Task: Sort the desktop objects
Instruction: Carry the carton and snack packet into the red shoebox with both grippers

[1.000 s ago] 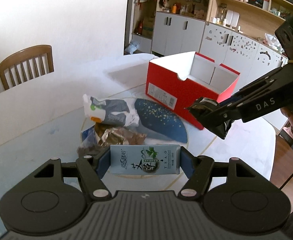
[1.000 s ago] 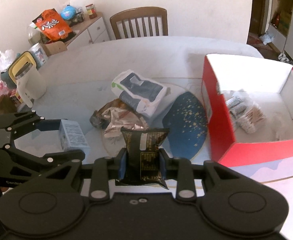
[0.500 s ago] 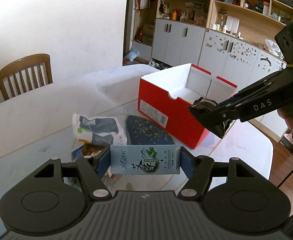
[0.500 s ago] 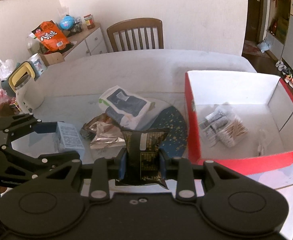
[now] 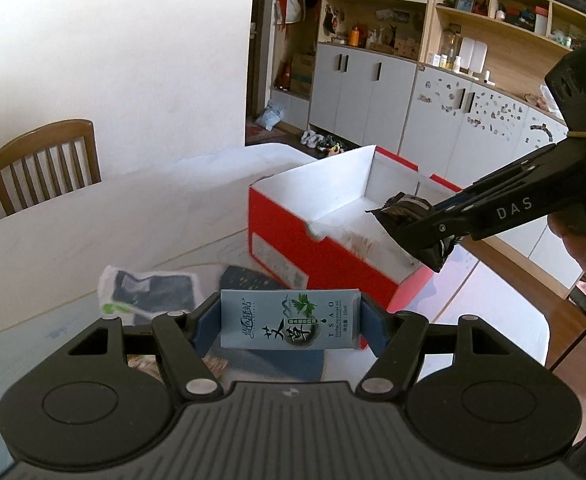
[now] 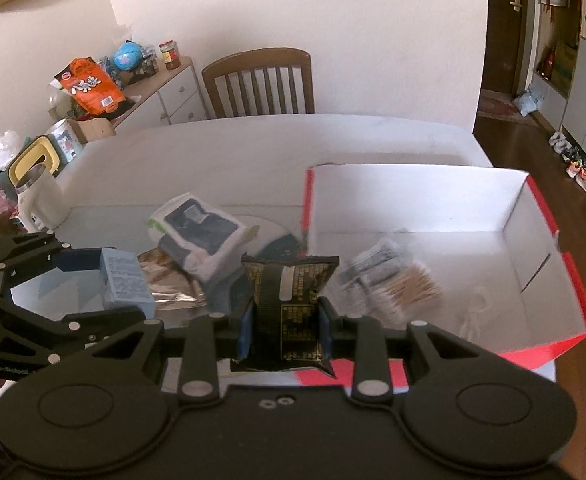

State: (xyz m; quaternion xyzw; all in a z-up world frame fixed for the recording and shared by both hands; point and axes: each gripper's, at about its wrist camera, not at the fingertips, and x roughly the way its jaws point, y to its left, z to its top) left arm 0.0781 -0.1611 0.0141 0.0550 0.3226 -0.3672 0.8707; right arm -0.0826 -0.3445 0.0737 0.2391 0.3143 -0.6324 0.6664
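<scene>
while left gripper (image 5: 291, 324) pinches blue carton (image 5: 290, 324), right gripper (image 6: 284, 320) black sachet (image 6: 287, 304), white table (image 6: 253, 144)

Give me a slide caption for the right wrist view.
Right gripper carries a black packet toward the open red box.

A brown wooden chair (image 6: 259, 82) stands at the far side of the table (image 6: 253, 140). A white kettle (image 6: 39, 196) with a yellow handle sits near the table's left edge. An orange bag (image 6: 91, 90) lies on a low cabinet (image 6: 165, 98). Little shoes (image 6: 573, 160) are on the floor.
</scene>
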